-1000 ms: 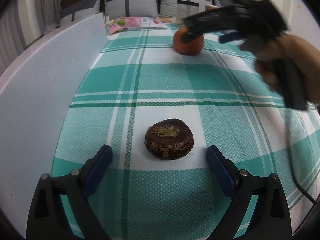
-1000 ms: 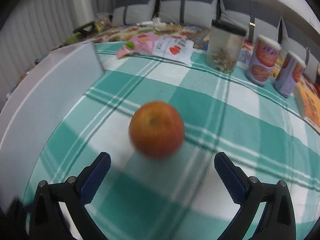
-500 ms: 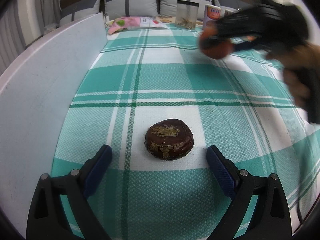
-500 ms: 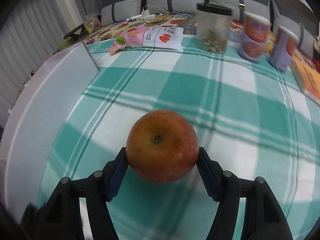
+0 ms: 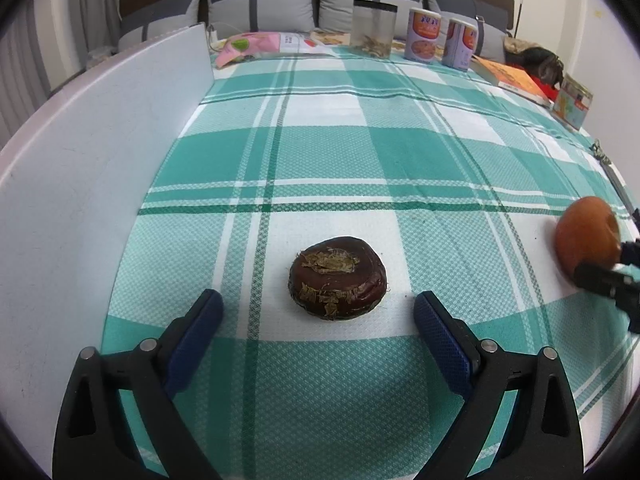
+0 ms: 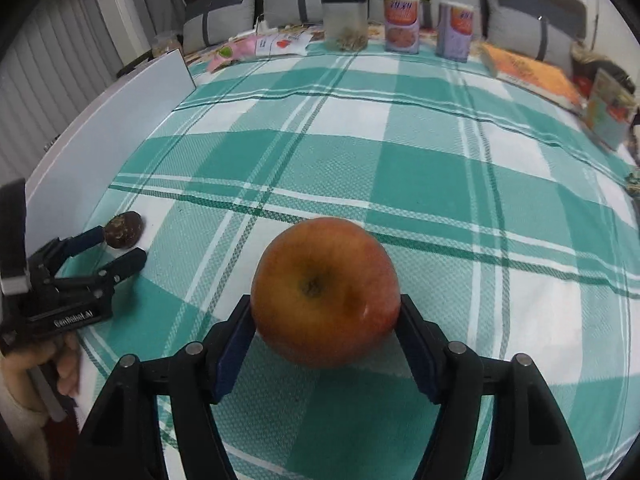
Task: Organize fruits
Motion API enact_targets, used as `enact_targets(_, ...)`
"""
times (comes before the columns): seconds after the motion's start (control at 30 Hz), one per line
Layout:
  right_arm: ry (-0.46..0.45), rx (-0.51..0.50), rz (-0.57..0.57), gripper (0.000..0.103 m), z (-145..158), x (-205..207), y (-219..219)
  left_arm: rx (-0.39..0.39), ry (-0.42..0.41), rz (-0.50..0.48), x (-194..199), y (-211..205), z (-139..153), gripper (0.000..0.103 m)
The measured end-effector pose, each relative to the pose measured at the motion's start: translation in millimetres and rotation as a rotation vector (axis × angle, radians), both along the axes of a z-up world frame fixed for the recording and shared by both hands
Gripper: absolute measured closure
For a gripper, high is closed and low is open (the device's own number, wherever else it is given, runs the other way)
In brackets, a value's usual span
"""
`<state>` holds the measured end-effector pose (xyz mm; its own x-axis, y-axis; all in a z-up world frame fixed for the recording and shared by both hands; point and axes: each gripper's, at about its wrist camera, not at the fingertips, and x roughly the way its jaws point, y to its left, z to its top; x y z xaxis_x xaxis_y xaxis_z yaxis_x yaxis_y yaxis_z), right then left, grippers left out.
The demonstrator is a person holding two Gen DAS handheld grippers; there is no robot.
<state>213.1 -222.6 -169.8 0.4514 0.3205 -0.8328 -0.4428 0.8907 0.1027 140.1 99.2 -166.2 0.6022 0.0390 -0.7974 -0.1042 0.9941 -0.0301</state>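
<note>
An orange-red apple (image 6: 326,290) sits between the blue pads of my right gripper (image 6: 324,316); both pads touch its sides while the jaws are opening. In the left wrist view the apple (image 5: 586,236) is at the right edge, low over the checked cloth, with a black finger (image 5: 604,282) of the right gripper beside it. A dark brown, flat round fruit (image 5: 338,276) lies on a white square of the cloth. My left gripper (image 5: 318,312) stands open just short of it, a finger on each side, touching nothing. From the right wrist, the left gripper (image 6: 120,246) and brown fruit (image 6: 124,230) show at far left.
A white board (image 5: 100,160) stands along the left edge of the cloth. At the back are a pink packet (image 5: 256,44), a clear jar (image 5: 374,28) and two cans (image 5: 424,34). An orange book (image 5: 516,78) and a small box (image 5: 574,102) lie back right. A hand (image 6: 64,368) holds the left gripper.
The right gripper closed around the apple at the far middle of the cloth, then carried it to the near right. The left gripper and the brown fruit stayed put.
</note>
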Motion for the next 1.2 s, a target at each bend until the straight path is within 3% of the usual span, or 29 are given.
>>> enact_targets(0.07,-0.002,0.011,-0.024,0.009,1,-7,-4,-0.023,0.014,-0.031,-1,3,1,0.004)
enact_targets(0.27,-0.017,0.04,-0.058,0.008,0,-32,-31,-0.141,0.006,-0.097,-23,16,15,0.005)
enact_targets(0.47,-0.017,0.054,-0.051,0.008,17,-18,-29,-0.034,0.033,-0.126,8,4,21,0.008)
enact_targets(0.53,-0.015,0.024,-0.01,0.008,24,-9,-15,0.004,0.056,-0.137,17,1,18,0.028)
enact_targets(0.57,-0.013,-0.001,0.01,0.008,27,-3,-7,0.008,0.084,-0.141,22,0,15,0.047)
enact_targets(0.67,-0.001,-0.046,0.038,0.01,27,11,8,0.002,0.093,-0.14,24,2,12,0.056)
enact_targets(0.73,0.054,-0.056,0.053,0.032,21,20,13,0.004,0.093,-0.143,23,1,13,0.059)
enact_targets(0.8,0.072,-0.061,0.054,0.036,19,24,14,-0.009,0.096,-0.139,21,2,14,0.059)
enact_targets(0.87,0.097,-0.04,0.043,0.036,18,25,10,-0.054,0.096,-0.124,15,6,20,0.059)
enact_targets(0.97,0.152,0.075,0.01,0.036,25,25,-4,-0.149,0.066,-0.11,2,13,41,0.059)
enact_targets(1.13,0.196,0.253,0.024,0.036,61,22,-2,-0.353,-0.04,-0.106,-39,42,118,0.059)
enact_targets(1.2,0.183,0.309,0.072,0.036,89,21,17,-0.389,-0.094,-0.088,-56,67,154,0.059)
